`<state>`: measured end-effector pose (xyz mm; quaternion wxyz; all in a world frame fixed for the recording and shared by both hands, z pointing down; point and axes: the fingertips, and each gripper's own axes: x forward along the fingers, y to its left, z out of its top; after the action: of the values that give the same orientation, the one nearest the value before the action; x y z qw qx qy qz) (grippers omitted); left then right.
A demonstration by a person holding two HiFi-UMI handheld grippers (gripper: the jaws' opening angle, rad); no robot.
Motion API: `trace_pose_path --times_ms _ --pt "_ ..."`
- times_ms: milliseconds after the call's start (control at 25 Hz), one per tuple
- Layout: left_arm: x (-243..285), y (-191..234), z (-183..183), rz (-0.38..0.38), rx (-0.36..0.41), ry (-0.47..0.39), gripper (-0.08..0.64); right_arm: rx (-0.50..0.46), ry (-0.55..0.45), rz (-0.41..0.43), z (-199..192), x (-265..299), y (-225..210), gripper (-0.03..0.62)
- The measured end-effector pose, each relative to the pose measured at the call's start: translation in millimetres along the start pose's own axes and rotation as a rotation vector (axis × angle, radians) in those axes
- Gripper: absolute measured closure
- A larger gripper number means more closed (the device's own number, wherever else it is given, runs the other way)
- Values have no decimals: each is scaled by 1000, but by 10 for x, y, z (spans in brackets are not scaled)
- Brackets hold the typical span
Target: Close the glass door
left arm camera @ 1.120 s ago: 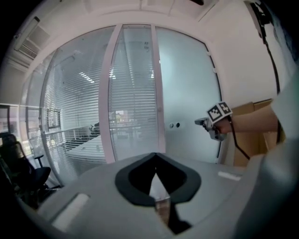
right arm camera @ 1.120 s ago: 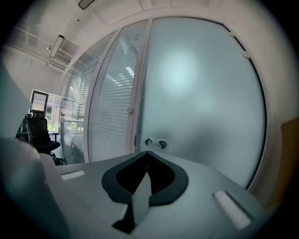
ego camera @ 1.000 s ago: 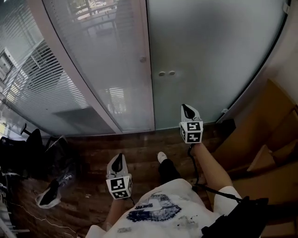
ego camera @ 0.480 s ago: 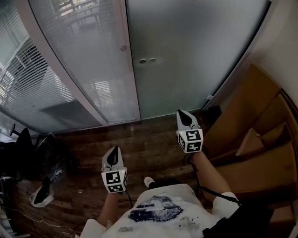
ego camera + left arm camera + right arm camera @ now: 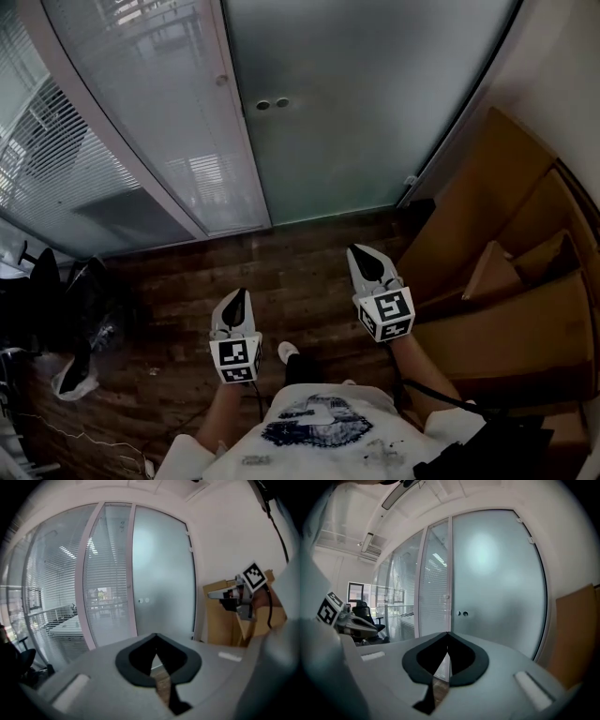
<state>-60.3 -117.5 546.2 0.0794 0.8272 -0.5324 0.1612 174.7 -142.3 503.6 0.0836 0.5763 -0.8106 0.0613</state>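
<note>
The frosted glass door (image 5: 366,103) stands flush in its frame, with two small round lock fittings (image 5: 272,104) near its left edge. It also fills the middle of the left gripper view (image 5: 164,573) and the right gripper view (image 5: 497,583). My left gripper (image 5: 239,293) hovers over the wooden floor well short of the door, shut and empty, tips meeting (image 5: 156,637). My right gripper (image 5: 359,251) is held a little farther forward, also shut with nothing in it (image 5: 448,633). Neither touches the door.
A glass partition with blinds (image 5: 141,122) adjoins the door on the left. Large cardboard sheets (image 5: 497,281) lean at the right. Dark office chairs (image 5: 56,291) and clutter stand at the left. One of the person's shoes (image 5: 288,352) shows on the wooden floor (image 5: 281,272).
Both grippers have drawn back from the door, and more floor now lies between them and it. The door has shifted up and left in the head view; the cardboard shows larger.
</note>
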Motion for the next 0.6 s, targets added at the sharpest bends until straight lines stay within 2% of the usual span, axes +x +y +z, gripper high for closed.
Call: trace_pose_path --times_ms 280,600 --pt "-277 -867 -56 -24 19 -24 557 -57 -11 89 -234 -909 107 584" --pt "-762 -1782 -220 -38 27 -31 557 -1 6 65 -673 -1885 -146 584"
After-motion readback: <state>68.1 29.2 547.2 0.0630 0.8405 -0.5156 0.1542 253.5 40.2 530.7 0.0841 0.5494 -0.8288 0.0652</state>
